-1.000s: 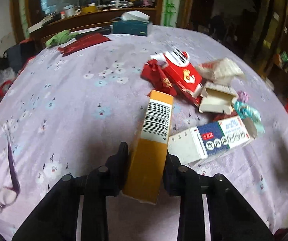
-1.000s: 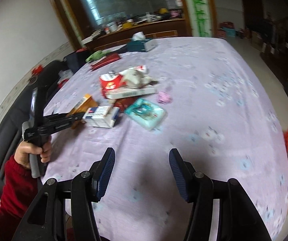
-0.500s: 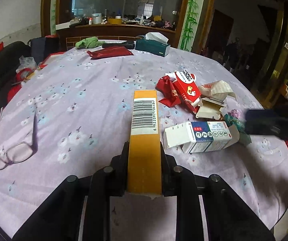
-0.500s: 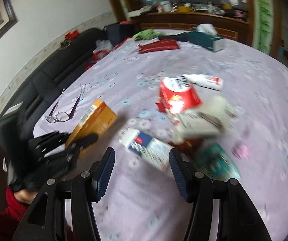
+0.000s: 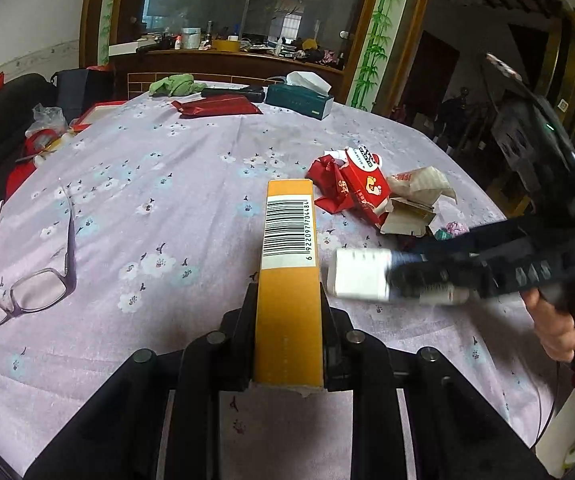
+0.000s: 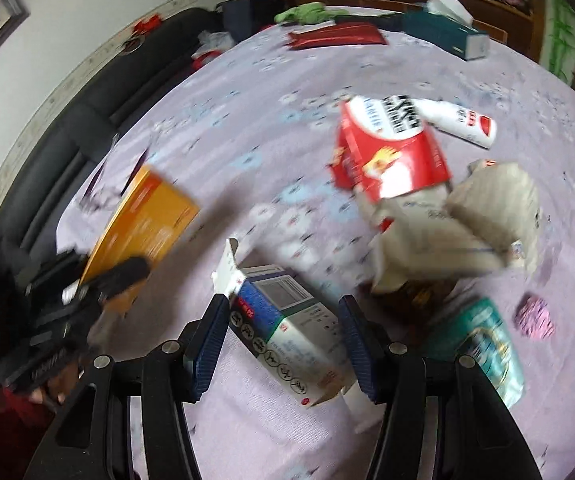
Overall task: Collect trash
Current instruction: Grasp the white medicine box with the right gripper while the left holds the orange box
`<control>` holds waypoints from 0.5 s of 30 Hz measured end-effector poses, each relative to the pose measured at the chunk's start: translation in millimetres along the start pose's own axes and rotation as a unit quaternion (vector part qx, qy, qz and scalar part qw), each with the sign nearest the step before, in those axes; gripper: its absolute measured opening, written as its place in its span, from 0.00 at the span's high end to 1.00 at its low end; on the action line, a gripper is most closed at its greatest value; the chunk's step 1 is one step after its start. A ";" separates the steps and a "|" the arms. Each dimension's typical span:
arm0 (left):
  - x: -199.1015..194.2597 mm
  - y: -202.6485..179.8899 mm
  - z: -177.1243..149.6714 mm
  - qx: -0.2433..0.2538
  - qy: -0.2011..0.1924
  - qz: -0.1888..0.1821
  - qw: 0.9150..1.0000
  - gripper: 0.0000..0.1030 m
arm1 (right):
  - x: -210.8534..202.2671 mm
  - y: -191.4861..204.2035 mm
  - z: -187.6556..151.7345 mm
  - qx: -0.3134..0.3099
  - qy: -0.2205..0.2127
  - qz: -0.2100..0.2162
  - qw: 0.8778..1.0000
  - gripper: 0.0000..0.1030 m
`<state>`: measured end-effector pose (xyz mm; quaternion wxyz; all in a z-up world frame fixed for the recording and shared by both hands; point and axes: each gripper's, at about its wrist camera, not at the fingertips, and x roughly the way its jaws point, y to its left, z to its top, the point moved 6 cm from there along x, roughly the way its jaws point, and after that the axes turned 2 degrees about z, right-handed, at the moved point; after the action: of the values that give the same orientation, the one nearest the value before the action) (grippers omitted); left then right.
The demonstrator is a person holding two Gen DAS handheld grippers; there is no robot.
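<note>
The left gripper [image 5: 287,344] is clenched on a flat orange cardboard box with a barcode [image 5: 289,264], held up off the lilac flowered table [image 5: 167,168], probably to carry it off as trash. The right gripper [image 6: 283,340] is spread wide, its jaws either side of the blue-and-white opened carton [image 6: 283,320] lying low in the frame's centre, seemingly next to go.

The left gripper [image 5: 288,312] clamps an orange box [image 5: 289,280], barcode up, above the purple floral cloth [image 5: 167,184]. Glasses [image 5: 23,276] lie at left. Ahead right sits a trash pile with a red pack [image 5: 367,188]. The right gripper [image 5: 407,280], blurred, held by a hand [image 5: 559,320], reaches over a white box [image 5: 357,278].
</note>
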<state>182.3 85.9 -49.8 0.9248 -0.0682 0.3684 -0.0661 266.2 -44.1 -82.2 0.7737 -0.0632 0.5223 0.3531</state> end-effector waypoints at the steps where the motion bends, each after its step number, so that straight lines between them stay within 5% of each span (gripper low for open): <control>1: -0.3 -0.3 0.3 0.000 -0.001 -0.001 1.000 0.78 | -1.0 4.4 -3.7 -0.011 -0.001 -0.010 1.000 0.37; 11: -5.5 -5.2 -1.9 0.008 -0.006 -0.009 1.000 0.78 | 12.3 24.4 -29.5 -0.119 0.014 -0.087 0.989 0.30; 13: -5.5 -5.2 -2.6 0.007 -0.006 -0.008 1.000 0.78 | 10.2 20.4 -28.5 -0.112 0.010 -0.095 0.989 0.50; 15: -5.8 -6.1 -3.4 0.005 -0.004 -0.009 1.000 0.78 | 6.9 16.6 -27.9 -0.094 0.006 -0.092 0.991 0.54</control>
<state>175.4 80.6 -47.4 0.9258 -0.0671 0.3641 -0.0765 236.1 -41.5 -96.1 0.7904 -0.1860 0.4832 0.3273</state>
